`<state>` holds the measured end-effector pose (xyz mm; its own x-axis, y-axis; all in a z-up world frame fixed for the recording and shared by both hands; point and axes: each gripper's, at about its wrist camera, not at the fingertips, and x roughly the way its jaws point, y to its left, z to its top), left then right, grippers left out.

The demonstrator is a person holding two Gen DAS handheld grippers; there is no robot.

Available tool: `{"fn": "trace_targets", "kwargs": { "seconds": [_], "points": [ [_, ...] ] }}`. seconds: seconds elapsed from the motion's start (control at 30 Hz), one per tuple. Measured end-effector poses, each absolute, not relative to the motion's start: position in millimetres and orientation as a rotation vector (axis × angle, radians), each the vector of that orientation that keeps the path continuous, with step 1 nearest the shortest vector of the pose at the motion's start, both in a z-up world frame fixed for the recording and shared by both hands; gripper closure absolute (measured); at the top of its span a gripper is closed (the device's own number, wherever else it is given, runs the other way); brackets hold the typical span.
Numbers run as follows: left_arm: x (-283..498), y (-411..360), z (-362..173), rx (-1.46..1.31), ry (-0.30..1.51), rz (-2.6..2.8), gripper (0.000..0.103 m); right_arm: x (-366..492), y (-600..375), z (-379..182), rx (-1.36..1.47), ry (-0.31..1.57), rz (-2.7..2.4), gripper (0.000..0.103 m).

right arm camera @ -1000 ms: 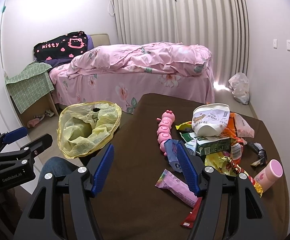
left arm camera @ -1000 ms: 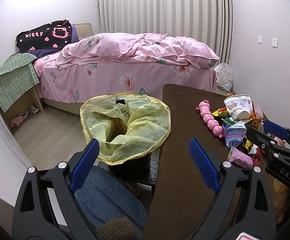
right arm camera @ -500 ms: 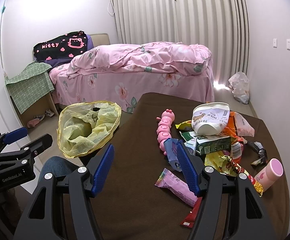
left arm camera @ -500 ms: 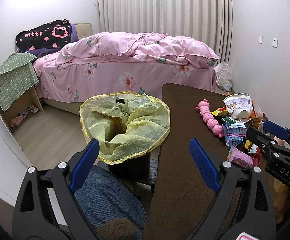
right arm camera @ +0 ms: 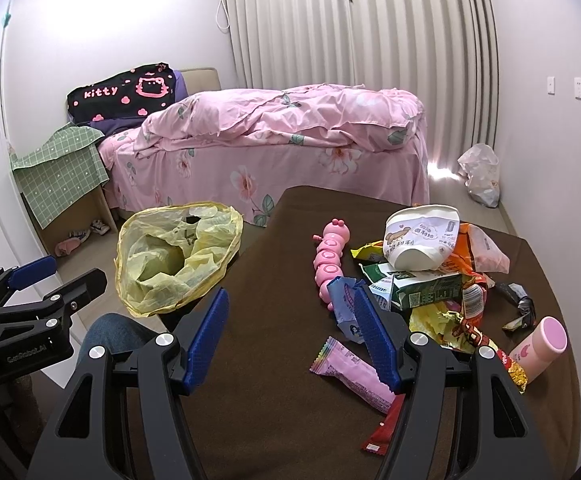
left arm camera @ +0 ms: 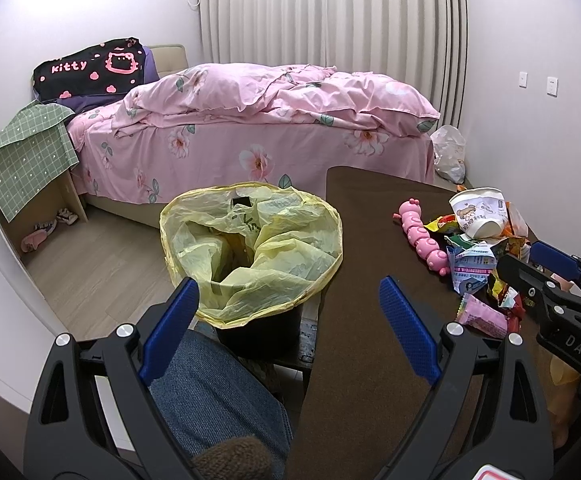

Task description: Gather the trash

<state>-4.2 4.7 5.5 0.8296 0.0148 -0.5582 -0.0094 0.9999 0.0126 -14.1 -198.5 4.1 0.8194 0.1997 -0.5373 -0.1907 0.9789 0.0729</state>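
Observation:
A heap of trash lies on the right side of the brown table [right arm camera: 250, 380]: a white paper cup [right arm camera: 422, 238], a green carton [right arm camera: 426, 290], a blue packet [right arm camera: 344, 304], a pink wrapper [right arm camera: 350, 372], several crumpled wrappers. A bin lined with a yellow bag [left arm camera: 250, 252] stands left of the table. My right gripper [right arm camera: 290, 328] is open above the table, its right finger just in front of the blue packet. My left gripper [left arm camera: 288, 312] is open and holds nothing, between the bin and the table edge.
A pink caterpillar toy [right arm camera: 330, 256] and a pink bottle [right arm camera: 538, 350] lie among the trash. A knee in blue jeans [left arm camera: 210, 392] is below the left gripper. A pink bed [left arm camera: 250, 132] stands behind; a white plastic bag [right arm camera: 480, 176] sits by the far wall.

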Motion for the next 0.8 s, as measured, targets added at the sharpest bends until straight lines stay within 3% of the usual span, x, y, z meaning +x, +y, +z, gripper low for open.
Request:
{"fn": "trace_targets", "kwargs": {
  "seconds": [0.8],
  "points": [
    [4,-6,-3,0.006,0.596,-0.048,0.016,-21,-232,1,0.023,0.569,0.126,0.041]
  ]
}}
